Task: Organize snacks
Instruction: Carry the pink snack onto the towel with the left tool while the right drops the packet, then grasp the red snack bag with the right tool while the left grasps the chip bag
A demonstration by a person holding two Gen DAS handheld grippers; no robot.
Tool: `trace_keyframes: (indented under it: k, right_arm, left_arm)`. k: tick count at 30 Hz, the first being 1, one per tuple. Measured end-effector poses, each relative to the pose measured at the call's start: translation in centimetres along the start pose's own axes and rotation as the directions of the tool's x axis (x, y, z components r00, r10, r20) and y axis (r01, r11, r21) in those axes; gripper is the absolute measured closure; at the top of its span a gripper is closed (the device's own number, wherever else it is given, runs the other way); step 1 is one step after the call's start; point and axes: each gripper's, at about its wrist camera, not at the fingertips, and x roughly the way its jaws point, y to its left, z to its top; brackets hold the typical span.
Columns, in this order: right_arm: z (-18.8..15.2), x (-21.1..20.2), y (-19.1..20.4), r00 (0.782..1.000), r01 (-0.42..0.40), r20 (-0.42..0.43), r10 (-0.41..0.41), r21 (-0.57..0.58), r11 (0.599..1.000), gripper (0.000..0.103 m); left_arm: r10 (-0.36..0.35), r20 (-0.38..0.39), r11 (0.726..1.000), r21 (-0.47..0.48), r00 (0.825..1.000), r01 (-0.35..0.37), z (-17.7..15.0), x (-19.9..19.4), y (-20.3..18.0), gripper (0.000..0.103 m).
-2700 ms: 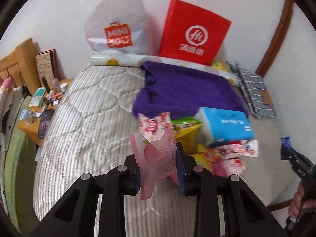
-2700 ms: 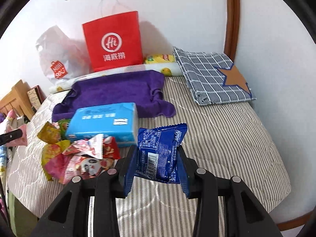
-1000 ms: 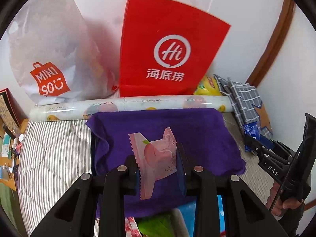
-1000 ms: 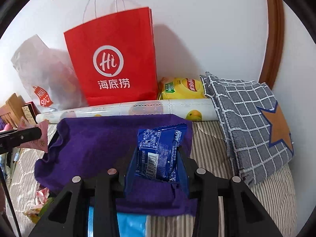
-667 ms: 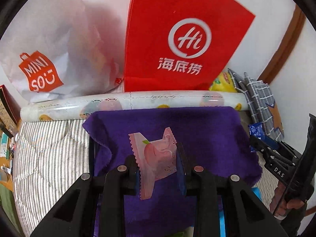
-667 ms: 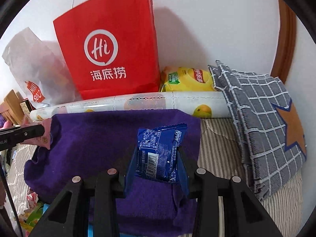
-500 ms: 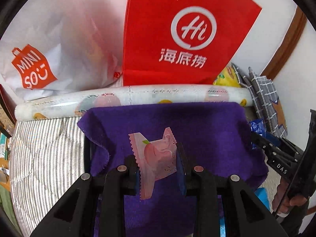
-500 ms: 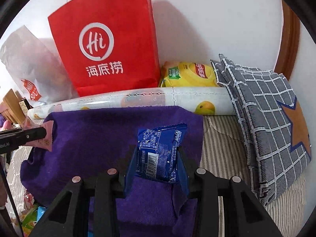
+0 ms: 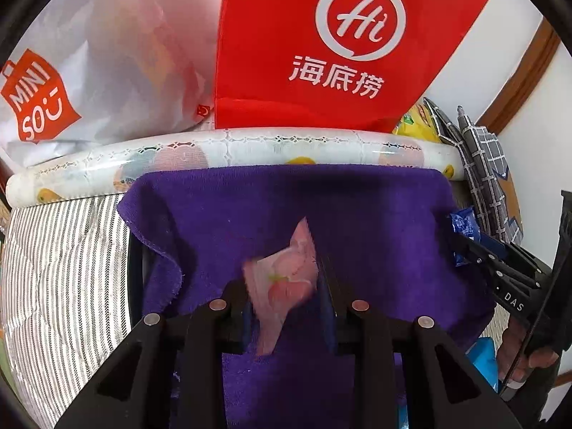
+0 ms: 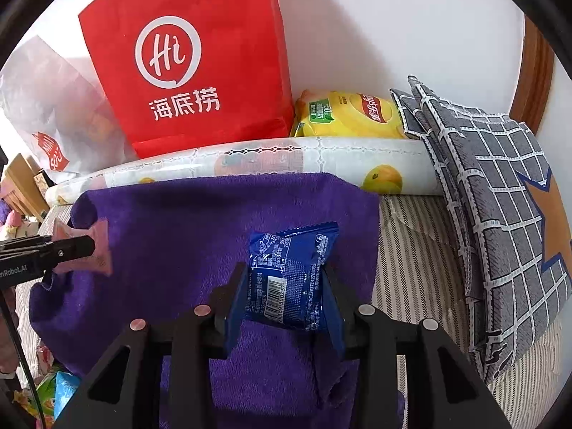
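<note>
A pink snack packet point(image 9: 282, 279) sits between the pads of my left gripper point(image 9: 284, 286), which is shut on it. The packet looks blurred and tilted over the purple towel point(image 9: 357, 214). The right wrist view shows this gripper point(image 10: 84, 246) at the towel's left edge, with pink wrapper point(image 10: 102, 232) sticking out past its tip. My right gripper point(image 10: 286, 286) holds a blue snack packet point(image 10: 289, 279) low over the towel's point(image 10: 178, 232) right part. Its jaws are opening, and the pads still touch the packet. In the left wrist view it point(image 9: 464, 246) comes in from the right with the blue packet point(image 9: 463, 223).
Against the wall stand a red paper bag point(image 9: 321, 53) and a white plastic bag point(image 9: 89, 71), behind a patterned roll point(image 9: 250, 150). A yellow chip bag point(image 10: 346, 114) and a grey checked cloth point(image 10: 500, 196) lie at right. Loose snacks point(image 10: 53, 386) lie at lower left on the striped bedcover point(image 9: 53, 268).
Both grippers have come forward from the snack pile and sunk over the purple towel. The pink packet has tilted between the left jaws. The right jaws stand slightly wider.
</note>
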Motion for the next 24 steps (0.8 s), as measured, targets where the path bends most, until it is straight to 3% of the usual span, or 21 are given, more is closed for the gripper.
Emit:
trace_keyframes:
  k: [3, 5, 7, 13, 24]
  right_arm:
    - [-0.1, -0.7, -0.1, 1.0, 0.012, 0.011, -0.012, 0.003, 1.0, 0.058]
    - [-0.1, -1.4, -0.1, 1.0, 0.016, 0.019, -0.017, 0.011, 1.0, 0.047]
    - [-0.2, -2.6, 0.0, 0.999, 0.026, 0.041, -0.027, 0.009, 1.0, 0.037]
    - [-0.6, -6.7, 0.7, 0.991, 0.076, 0.107, -0.077, 0.018, 0.997, 0.023]
    - [-4.4, -13.8, 2.3, 0.972, 0.183, 0.141, -0.19, 0.063, 0.981, 0.012]
  left_arm:
    - [-0.008, 0.009, 1.0, -0.003, 1.0, 0.008, -0.1, -0.5, 0.1, 0.066]
    - [-0.003, 0.025, 1.0, -0.007, 1.0, 0.004, -0.2, -1.2, 0.1, 0.048]
    - [0.012, 0.031, 1.0, 0.001, 0.999, -0.012, -0.3, -2.0, -0.1, 0.039]
    - [0.063, 0.061, 0.998, 0.0, 0.996, -0.063, -1.8, -5.2, -0.5, 0.032]
    - [0.122, 0.112, 0.992, -0.034, 0.986, -0.119, -6.7, -11.8, -1.0, 0.029]
